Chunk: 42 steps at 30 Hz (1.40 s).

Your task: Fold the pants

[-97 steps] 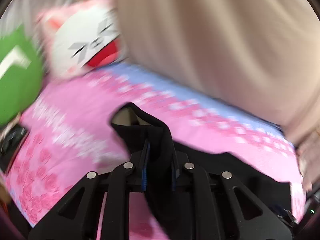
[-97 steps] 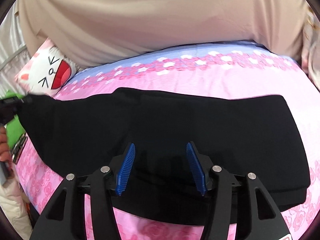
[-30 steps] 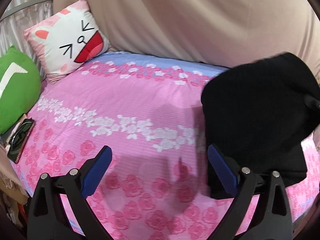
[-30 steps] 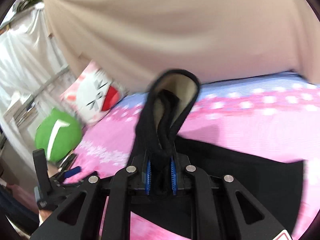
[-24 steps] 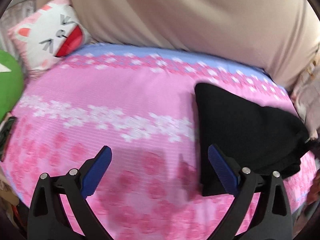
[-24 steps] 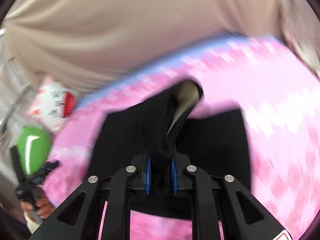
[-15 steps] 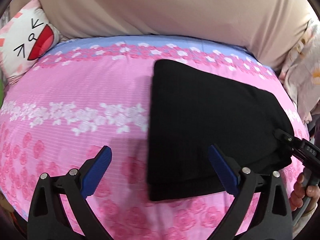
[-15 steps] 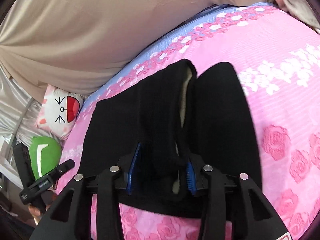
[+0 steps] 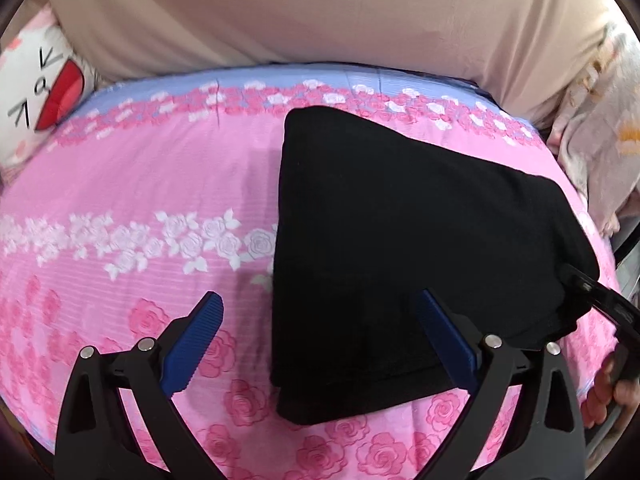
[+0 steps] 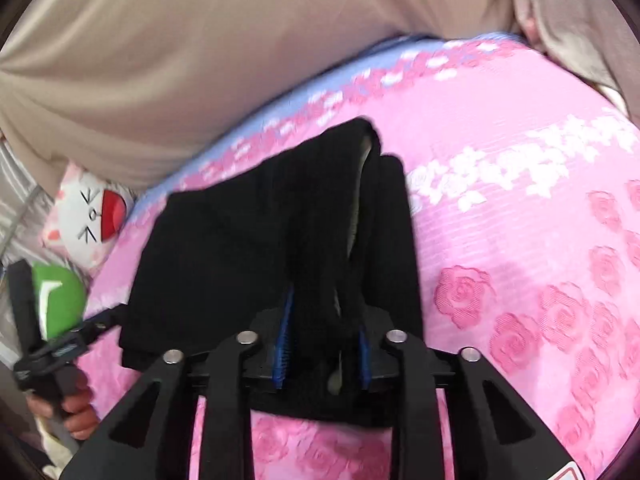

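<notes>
The black pants (image 9: 400, 248) lie folded in a flat stack on the pink rose-print bed sheet (image 9: 120, 184). My left gripper (image 9: 318, 342) is open and empty, hovering over the stack's near left edge. My right gripper (image 10: 322, 354) holds a bunched fold of the pants (image 10: 248, 240) between its blue pads, jaws parted a little around the cloth. The right gripper also shows at the stack's right corner in the left wrist view (image 9: 592, 292). The left gripper shows at the left in the right wrist view (image 10: 60, 344).
A beige curtain (image 9: 320, 12) hangs behind the bed. A white cat-face pillow (image 9: 36, 92) and a green cushion (image 10: 56, 300) sit at the left end. Pale bedding (image 9: 600, 136) lies at the right edge. The sheet's far strip is blue (image 9: 280, 76).
The right gripper brought the pants end over and down onto the stack, and its jaws have loosened around the fold. The left gripper, open since it let go, swung toward the folded stack.
</notes>
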### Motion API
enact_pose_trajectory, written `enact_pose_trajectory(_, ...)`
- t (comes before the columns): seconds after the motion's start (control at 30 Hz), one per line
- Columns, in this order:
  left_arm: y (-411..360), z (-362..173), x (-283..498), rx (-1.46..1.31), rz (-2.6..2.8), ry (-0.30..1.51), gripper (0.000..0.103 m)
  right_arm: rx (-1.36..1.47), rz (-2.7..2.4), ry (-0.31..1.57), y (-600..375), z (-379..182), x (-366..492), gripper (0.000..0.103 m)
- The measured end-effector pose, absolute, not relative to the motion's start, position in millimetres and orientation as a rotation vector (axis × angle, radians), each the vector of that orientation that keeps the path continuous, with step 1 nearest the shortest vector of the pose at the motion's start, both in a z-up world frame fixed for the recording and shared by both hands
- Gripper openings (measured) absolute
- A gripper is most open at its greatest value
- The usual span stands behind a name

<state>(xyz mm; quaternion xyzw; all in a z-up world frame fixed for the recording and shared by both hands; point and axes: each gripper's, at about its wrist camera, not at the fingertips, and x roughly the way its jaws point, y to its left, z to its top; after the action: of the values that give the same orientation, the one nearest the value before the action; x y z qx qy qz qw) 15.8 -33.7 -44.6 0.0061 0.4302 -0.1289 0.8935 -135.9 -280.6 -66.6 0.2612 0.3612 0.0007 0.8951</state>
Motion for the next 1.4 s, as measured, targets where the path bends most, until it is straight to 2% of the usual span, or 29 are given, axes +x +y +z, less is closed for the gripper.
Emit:
enact_pose_trajectory(0.03, -31, -46, 18, -0.012, -0.276, 0.898, 0.095, 0.528, -0.027, 0.726, -283, -61, -142, 0.058)
enact_pose_trajectory(0.07, -26, -48, 22, -0.048, -0.287, 0.912, 0.095, 0.518, -0.060, 0.694, -286, -55, -149, 0.063)
enact_pose_trajectory(0.27, -3, -82, 55, -0.297, -0.379, 1.039, 0.094, 0.591, -0.033, 0.785, -300, -80, -134, 0.063)
enact_pose_trajectory(0.3, -5, -80, 55, -0.273, -0.395, 1.006, 0.074, 0.619, -0.011, 0.794, -300, -86, -132, 0.064)
enact_pose_trajectory(0.33, -10, -79, 55, -0.264, -0.461, 1.007, 0.060, 0.636, -0.003, 0.796, -302, -89, -132, 0.064)
enact_pose_trajectory(0.37, -12, -79, 55, -0.269, -0.475, 1.010, 0.051, 0.655, 0.001, 0.795, -301, -93, -129, 0.064)
enact_pose_trajectory(0.4, -11, -74, 54, -0.267, -0.479, 0.999, 0.035, 0.667, 0.002, 0.791, -300, -95, -129, 0.060)
enact_pose_trajectory(0.43, -10, -69, 52, -0.260, -0.484, 0.987, 0.031, 0.677, 0.006, 0.786, -298, -96, -127, 0.046)
enact_pose_trajectory(0.47, -6, -62, 50, -0.259, -0.481, 0.970, 0.021, 0.672, 0.018, 0.781, -293, -93, -128, 0.041)
enact_pose_trajectory(0.5, -1, -55, 48, -0.266, -0.485, 0.960, 0.019, 0.670, 0.030, 0.772, -288, -87, -130, 0.037)
enact_pose_trajectory(0.7, 55, -21, 3, -0.265, -0.491, 0.937, 0.018, 0.616, 0.172, 0.748, -236, -48, -146, 0.034)
enact_pose_trajectory(0.77, 77, -29, -9, -0.256, -0.470, 0.981, 0.022, 0.574, 0.169, 0.780, -216, -57, -149, 0.043)
enact_pose_trajectory(0.8, 81, -39, -9, -0.238, -0.449, 1.010, 0.026, 0.524, 0.139, 0.807, -206, -66, -149, 0.056)
enact_pose_trajectory(0.83, 84, -51, -9, -0.206, -0.415, 1.033, 0.029, 0.431, 0.062, 0.843, -196, -78, -151, 0.064)
enact_pose_trajectory(0.87, 86, -57, -11, -0.201, -0.392, 1.032, 0.035, 0.414, 0.044, 0.828, -195, -83, -155, 0.064)
enact_pose_trajectory(0.97, 91, -31, -29, -0.137, -0.314, 0.916, 0.034, 0.448, -0.007, 0.794, -201, -69, -170, 0.064)
enact_pose_trajectory(1.03, 83, -5, -39, -0.056, -0.239, 0.798, 0.040, 0.401, -0.011, 0.732, -202, -41, -174, 0.064)
enact_pose_trajectory(1.1, 70, 9, -40, -0.001, -0.203, 0.733, 0.057, 0.369, 0.009, 0.706, -199, -23, -165, 0.064)
enact_pose_trajectory(1.17, 53, 10, -36, 0.030, -0.174, 0.724, 0.065, 0.346, 0.002, 0.722, -196, -22, -145, 0.064)
enact_pose_trajectory(1.2, 47, 7, -35, 0.041, -0.168, 0.728, 0.065, 0.343, 0.001, 0.746, -194, -27, -133, 0.064)
enact_pose_trajectory(1.27, 37, -3, -26, 0.067, -0.132, 0.753, 0.065, 0.374, 0.037, 0.812, -194, -48, -109, 0.057)
enact_pose_trajectory(1.33, 28, -13, -20, 0.085, -0.109, 0.775, 0.065, 0.367, 0.016, 0.857, -190, -66, -92, 0.024)
enact_pose_trajectory(1.4, 25, -19, -16, 0.103, -0.077, 0.786, 0.065, 0.360, 0.020, 0.829, -182, -58, -90, 0.014)
